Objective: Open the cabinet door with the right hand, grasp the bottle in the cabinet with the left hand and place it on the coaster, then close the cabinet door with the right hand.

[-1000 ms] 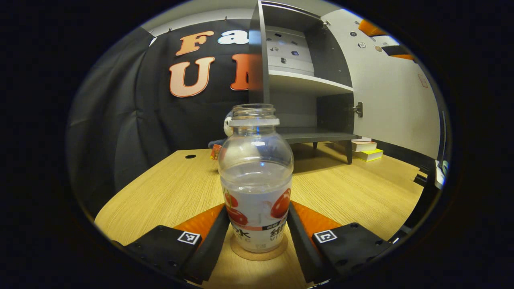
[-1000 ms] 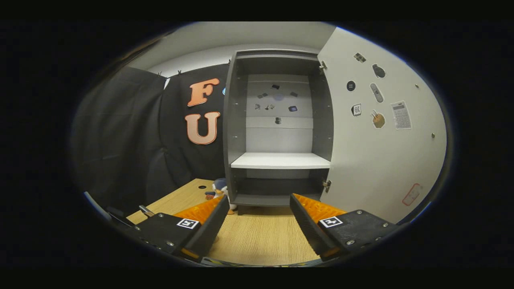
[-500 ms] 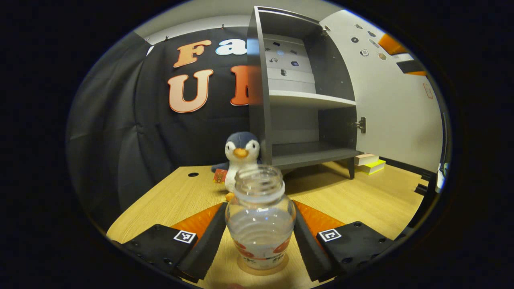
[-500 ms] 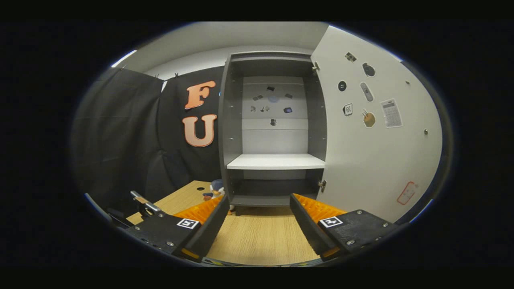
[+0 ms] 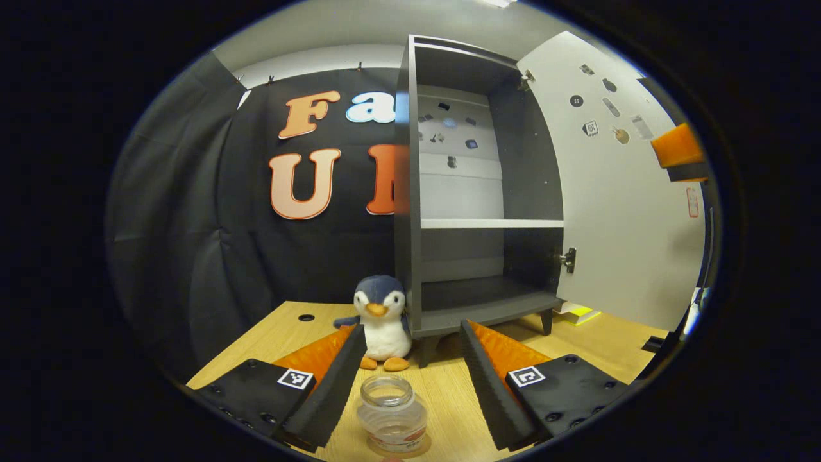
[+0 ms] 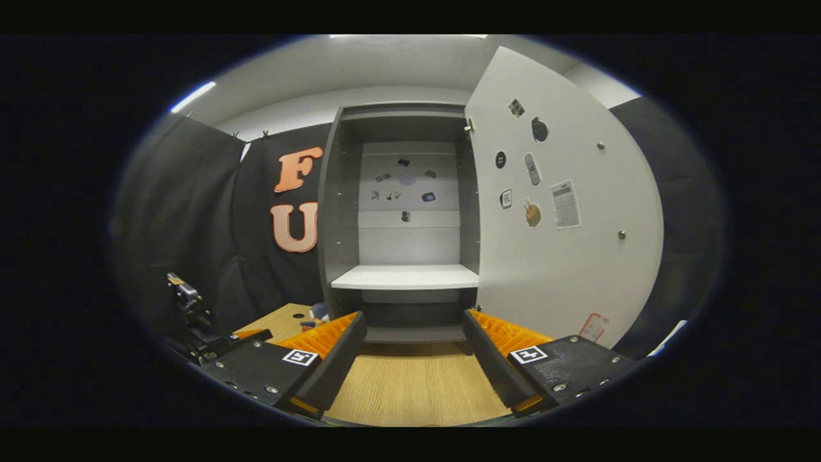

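A clear uncapped bottle (image 5: 392,417) with a red and white label stands upright on the wooden table (image 5: 288,333), low between the fingers of my left gripper (image 5: 410,327). That gripper is open and above the bottle, not touching it. The coaster under the bottle is almost hidden. The grey cabinet (image 5: 474,192) stands behind with bare shelves, its white door (image 5: 628,212) swung wide to the right. In the right gripper view my right gripper (image 6: 414,317) is open and holds nothing, facing the cabinet (image 6: 404,276) and the door (image 6: 571,244) from some distance.
A plush penguin (image 5: 381,321) sits against the cabinet's left front corner. Books (image 5: 580,312) lie on the table below the door. The right gripper's body (image 5: 680,151) shows high at the right in the left gripper view. Bare table (image 6: 417,385) stretches before the cabinet.
My left gripper has let go of the bottle and risen back from it; the bottle stays standing on the coaster. The right gripper has drifted, so the cabinet and door sit further left in its view.
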`<state>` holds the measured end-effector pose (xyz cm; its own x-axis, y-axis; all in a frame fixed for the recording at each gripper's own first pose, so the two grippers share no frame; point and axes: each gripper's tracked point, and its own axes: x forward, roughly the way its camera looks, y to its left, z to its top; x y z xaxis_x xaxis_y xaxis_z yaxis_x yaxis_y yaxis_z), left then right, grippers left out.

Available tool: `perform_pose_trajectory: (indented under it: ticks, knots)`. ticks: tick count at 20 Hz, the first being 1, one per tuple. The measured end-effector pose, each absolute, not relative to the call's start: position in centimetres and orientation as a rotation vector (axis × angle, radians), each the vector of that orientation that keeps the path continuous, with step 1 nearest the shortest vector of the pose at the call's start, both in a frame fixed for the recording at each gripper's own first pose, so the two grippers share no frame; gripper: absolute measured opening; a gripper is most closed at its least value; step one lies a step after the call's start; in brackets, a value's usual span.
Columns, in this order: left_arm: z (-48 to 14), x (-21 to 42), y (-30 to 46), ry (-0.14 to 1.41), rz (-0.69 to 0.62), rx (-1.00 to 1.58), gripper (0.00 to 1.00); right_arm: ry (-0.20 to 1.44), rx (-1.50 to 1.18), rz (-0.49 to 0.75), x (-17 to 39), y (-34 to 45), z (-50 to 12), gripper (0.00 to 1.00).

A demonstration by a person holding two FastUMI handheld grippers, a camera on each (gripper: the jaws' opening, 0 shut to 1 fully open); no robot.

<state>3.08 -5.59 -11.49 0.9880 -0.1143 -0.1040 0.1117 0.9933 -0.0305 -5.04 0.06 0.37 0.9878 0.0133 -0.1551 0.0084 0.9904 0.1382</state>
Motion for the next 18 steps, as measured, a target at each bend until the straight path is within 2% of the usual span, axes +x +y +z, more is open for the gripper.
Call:
perform_pose_trajectory:
  ticks: [2,3,8,9,10,11,14,15,16,18]
  knots:
    - [-9.6,3.0,-6.0,0.103,-0.108,-0.022,0.95,0.134,0.177,-0.002,-5.7,-0.8,1.7,0.97]
    - [-8.6,3.0,-6.0,0.1,-0.106,-0.026,0.95,0.123,0.188,-0.009,-6.0,-1.4,2.2,0.93]
    - [-5.1,2.7,-7.0,0.104,-0.102,-0.066,0.95,0.081,0.177,-0.052,-8.6,-4.8,4.2,0.93]
    - [-4.6,2.6,-7.1,0.104,-0.099,-0.07,0.95,0.078,0.166,-0.066,-9.0,-5.6,4.3,0.89]
    - [-4.1,2.7,-7.1,0.101,-0.094,-0.068,0.95,0.077,0.157,-0.085,-9.4,-6.5,4.4,0.89]
    - [-3.8,2.7,-7.2,0.103,-0.089,-0.062,0.95,0.072,0.152,-0.104,-9.8,-7.5,4.5,0.93]
    - [-2.4,2.8,-7.5,0.088,-0.089,-0.067,0.95,0.056,0.131,-0.17,-10.9,-11.0,5.0,0.93]
    - [-2.3,2.7,-7.5,0.082,-0.085,-0.06,0.95,0.052,0.112,-0.2,-11.3,-12.5,5.2,0.89]
    - [-2.1,2.6,-7.4,0.077,-0.08,-0.054,0.95,0.045,0.084,-0.243,-11.8,-14.5,5.4,0.93]
    - [-1.9,2.5,-7.2,0.074,-0.068,-0.055,0.95,0.032,0.02,-0.331,-12.5,-18.1,6.1,0.93]
